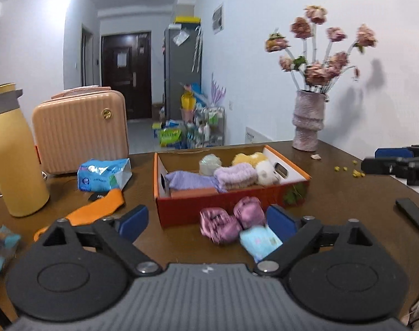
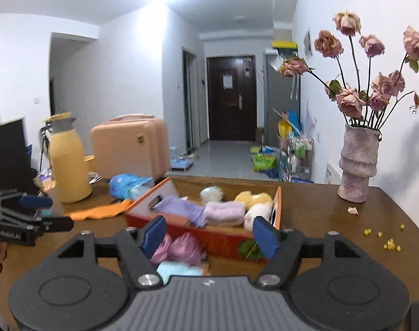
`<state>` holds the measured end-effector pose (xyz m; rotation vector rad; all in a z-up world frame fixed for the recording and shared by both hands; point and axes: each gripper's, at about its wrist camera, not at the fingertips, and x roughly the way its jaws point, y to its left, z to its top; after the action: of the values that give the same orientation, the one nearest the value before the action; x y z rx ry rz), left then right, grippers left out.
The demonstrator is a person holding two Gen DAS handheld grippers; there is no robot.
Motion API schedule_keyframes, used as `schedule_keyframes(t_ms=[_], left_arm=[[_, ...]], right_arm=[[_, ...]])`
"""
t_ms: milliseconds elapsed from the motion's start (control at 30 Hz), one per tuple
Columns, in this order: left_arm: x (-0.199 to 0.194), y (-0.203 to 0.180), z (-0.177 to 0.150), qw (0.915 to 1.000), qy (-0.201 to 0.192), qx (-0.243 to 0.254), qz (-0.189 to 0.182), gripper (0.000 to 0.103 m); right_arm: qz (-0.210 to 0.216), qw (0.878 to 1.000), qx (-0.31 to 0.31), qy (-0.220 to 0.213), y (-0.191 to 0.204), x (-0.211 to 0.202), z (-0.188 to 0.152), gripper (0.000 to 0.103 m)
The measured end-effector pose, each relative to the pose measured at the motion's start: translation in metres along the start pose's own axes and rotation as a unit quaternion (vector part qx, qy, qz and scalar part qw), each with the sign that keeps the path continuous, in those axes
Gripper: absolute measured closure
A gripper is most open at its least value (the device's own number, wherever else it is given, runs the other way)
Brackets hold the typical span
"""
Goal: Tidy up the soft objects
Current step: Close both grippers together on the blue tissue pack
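Looking along my left gripper (image 1: 208,219), I see its blue pads spread wide with nothing clamped; my right gripper (image 2: 209,235) also stands apart and empty. The orange cardboard box (image 1: 223,201) sits on the brown table (image 1: 347,207) at 12 o'clock, holding a folded lilac towel (image 1: 234,176), a purple cloth (image 1: 187,180), a yellow plush (image 1: 251,158) and a white plush (image 1: 266,173). Just outside its near wall lie 2 pink satin scrunchies (image 1: 228,220) touching a pale blue pack (image 1: 260,241). An orange cloth (image 1: 99,209) lies at 10 o'clock.
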<state>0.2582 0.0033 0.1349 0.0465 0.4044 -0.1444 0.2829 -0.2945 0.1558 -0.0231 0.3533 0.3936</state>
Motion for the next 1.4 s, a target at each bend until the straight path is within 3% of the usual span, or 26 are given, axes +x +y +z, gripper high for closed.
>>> schedule_keyframes(t_ms=[133,267,400,467,667,833,900,1033,1067,1133,1200,1267,1400], left_arm=[[-0.025,-0.008,-0.039,0.9998,0.002,-0.014,0.013,0.005],[-0.035,-0.012,-0.071,0.9986,0.036,-0.037,-0.013,0.004],[-0.024,-0.024,-0.086,0.9971,0.067,-0.017,-0.034,0.004],[-0.013,-0.032,-0.085,0.9961,0.075,-0.005,-0.046,0.004],[0.025,-0.051,-0.087,0.9925,0.094,0.011,-0.077,0.005],[0.063,-0.051,-0.088,0.9896,0.119,0.005,-0.081,0.005],[0.075,-0.047,-0.089,0.9895,0.126,-0.001,-0.071,0.008],[0.081,-0.015,-0.092,0.9891,0.117,-0.050,-0.073,0.035],[0.080,-0.006,-0.092,0.9882,0.115,-0.069,-0.075,0.037],[0.081,0.012,-0.092,0.9806,0.120,-0.117,-0.102,0.037],[0.085,0.025,-0.091,0.9668,0.131,-0.171,-0.137,0.038],[0.091,0.032,-0.089,0.9557,0.134,-0.206,-0.162,0.049],[0.102,0.036,-0.085,0.9487,0.135,-0.230,-0.170,0.059]], right_arm=[[-0.004,1.000,-0.017,-0.001,0.026,-0.031,-0.052,0.033],[0.037,0.998,0.040,0.029,0.030,-0.053,-0.100,0.034],[0.065,0.992,0.086,0.060,0.027,-0.053,-0.127,0.051],[0.058,0.992,0.081,0.073,0.026,-0.043,-0.130,0.058],[0.045,0.989,0.089,0.113,0.014,-0.008,-0.138,0.059],[-0.007,0.989,0.109,0.102,-0.005,0.020,-0.131,0.058],[0.016,0.989,0.118,0.092,-0.010,0.028,-0.124,0.058],[0.092,0.984,0.127,0.090,-0.001,0.055,-0.112,0.058],[0.100,0.982,0.127,0.094,0.003,0.063,-0.110,0.058],[0.113,0.980,0.125,0.103,0.013,0.081,-0.107,0.058],[0.128,0.977,0.130,0.114,0.019,0.094,-0.106,0.061],[0.126,0.975,0.131,0.129,0.025,0.104,-0.107,0.064],[0.126,0.969,0.164,0.138,0.027,0.106,-0.114,0.070]])
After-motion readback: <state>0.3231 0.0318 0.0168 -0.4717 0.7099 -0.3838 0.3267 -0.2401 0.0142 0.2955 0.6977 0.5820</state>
